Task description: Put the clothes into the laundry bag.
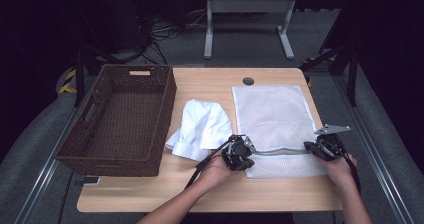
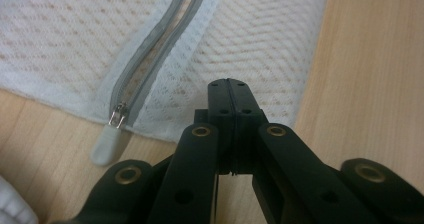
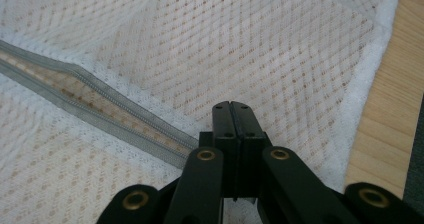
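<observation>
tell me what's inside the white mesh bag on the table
The mesh laundry bag lies flat, and wood tone shows through its weave, so it looks empty. Its grey zipper is parted, with table colour in the gap. The near strip under the grippers is covered, so that part cannot be checked.

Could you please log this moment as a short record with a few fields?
surface: wooden table
work item: white mesh laundry bag, lying flat, grey zipper partly open
left tongs: shut, at the bag's zipper-pull end
right tongs: shut, over the mesh beside the zipper
zipper pull: at the bag's edge, not gripped
nearby: folded white garment between bag and brown wicker basket
</observation>
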### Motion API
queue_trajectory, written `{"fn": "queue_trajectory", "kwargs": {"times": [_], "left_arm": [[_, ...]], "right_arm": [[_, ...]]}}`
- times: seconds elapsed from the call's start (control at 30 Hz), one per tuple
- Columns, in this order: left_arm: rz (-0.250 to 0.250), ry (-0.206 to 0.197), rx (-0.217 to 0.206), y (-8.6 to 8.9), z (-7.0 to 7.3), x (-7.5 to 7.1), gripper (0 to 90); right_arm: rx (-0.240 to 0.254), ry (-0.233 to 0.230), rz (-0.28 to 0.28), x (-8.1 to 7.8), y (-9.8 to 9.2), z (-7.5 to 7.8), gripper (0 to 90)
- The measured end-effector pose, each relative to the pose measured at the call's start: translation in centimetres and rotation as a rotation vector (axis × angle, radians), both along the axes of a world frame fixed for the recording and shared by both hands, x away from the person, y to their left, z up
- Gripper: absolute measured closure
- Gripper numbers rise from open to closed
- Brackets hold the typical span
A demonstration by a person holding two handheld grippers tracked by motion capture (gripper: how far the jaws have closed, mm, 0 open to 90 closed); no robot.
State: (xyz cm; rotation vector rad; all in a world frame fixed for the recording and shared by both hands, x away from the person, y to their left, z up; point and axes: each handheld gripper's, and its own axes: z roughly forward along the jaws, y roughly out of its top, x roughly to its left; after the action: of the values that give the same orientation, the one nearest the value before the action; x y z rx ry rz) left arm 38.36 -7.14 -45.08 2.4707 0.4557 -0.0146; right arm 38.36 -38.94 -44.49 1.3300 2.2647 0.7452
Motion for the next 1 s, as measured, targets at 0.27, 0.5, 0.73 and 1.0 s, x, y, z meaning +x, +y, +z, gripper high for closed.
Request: {"fn": "queue_trajectory", "kwargs": {"times": [0.27,0.5,0.73,1.0], "left_arm": [[0.013,-0.001,0.005,0.6,-0.1,0.2,90.0],[0.051,0.022,0.003,2.0,-0.1,0.8,90.0],[0.094,0.014,0.022,3.5,0.0,1.5,90.0],[0.170,0.027,0.016,5.3,0.0,3.1,90.0]], "right_arm": [[-0.008,0.010,0.009,-0.1,0.2,0.0,90.0],[-0.004,0.027,0.045,-0.7,0.9,0.0,90.0],[-0.015,0.048,0.100,-1.5,2.2,0.1,90.0],[-0.039,0.066,0.175,-2.1,4.1,0.2,90.0]]}}
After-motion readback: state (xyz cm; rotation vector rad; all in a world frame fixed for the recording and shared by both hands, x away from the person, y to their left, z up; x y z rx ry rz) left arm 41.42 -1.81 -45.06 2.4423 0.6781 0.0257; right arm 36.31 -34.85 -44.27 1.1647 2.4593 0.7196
